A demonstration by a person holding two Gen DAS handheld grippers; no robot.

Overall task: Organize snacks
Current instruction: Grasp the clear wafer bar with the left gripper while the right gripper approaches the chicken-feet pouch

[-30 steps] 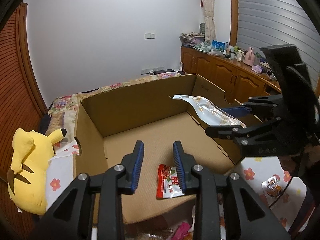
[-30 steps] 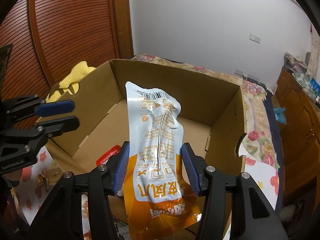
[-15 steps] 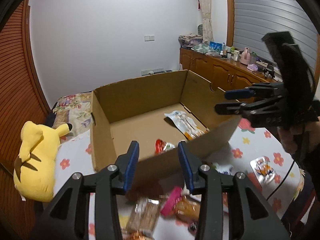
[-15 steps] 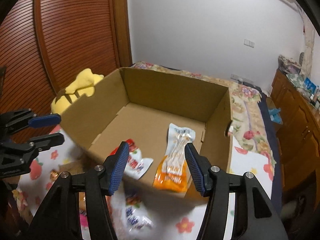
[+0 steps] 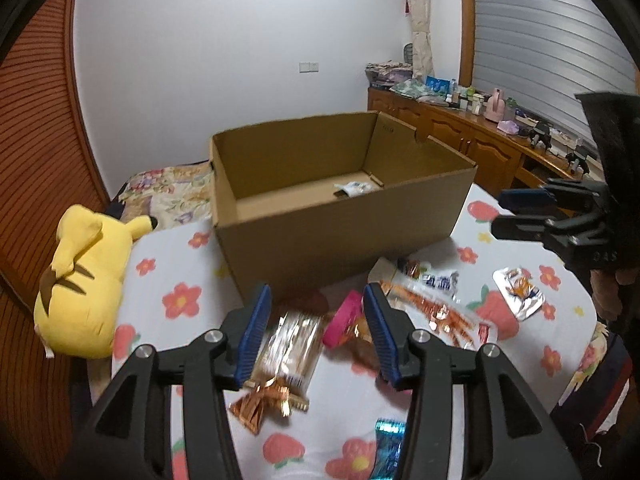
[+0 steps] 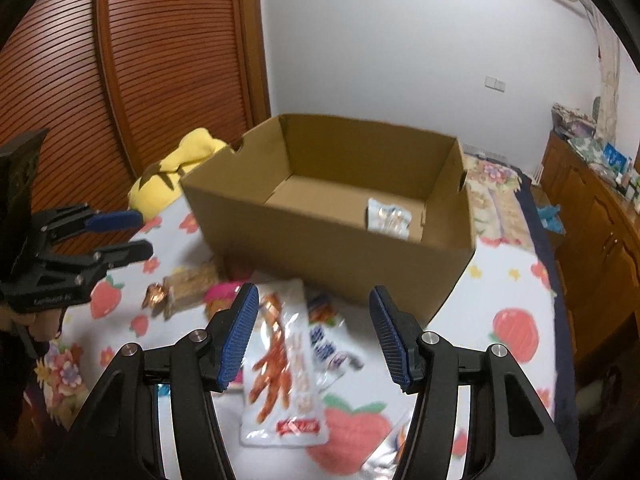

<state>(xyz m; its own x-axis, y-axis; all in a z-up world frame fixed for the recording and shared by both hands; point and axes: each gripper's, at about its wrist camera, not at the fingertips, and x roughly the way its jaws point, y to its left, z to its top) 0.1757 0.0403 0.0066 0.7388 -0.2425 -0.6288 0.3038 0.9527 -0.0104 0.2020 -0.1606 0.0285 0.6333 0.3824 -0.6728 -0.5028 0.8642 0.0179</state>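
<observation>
Hovering over the flowered surface (image 5: 168,276), the left hand-held gripper (image 5: 316,336) has just been widening its jaws, which stand apart and grip nothing, above a clear-wrapped snack bar (image 5: 286,354). The right hand-held gripper (image 6: 314,338), also parted and empty, hangs over an orange snack packet (image 6: 286,376). At twelve o'clock stands the cardboard box (image 6: 332,256), a white pouch (image 6: 389,218) inside.

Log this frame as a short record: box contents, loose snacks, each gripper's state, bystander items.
box: cardboard box, open top, on flowered tablecloth
inside box: one white-and-orange snack pouch visible
outside box: clear biscuit pack, red-print pouch, pink-ended pack, others
left gripper: open, empty, jaws just been opening
right gripper: open, empty
bystander: yellow plush toy
</observation>
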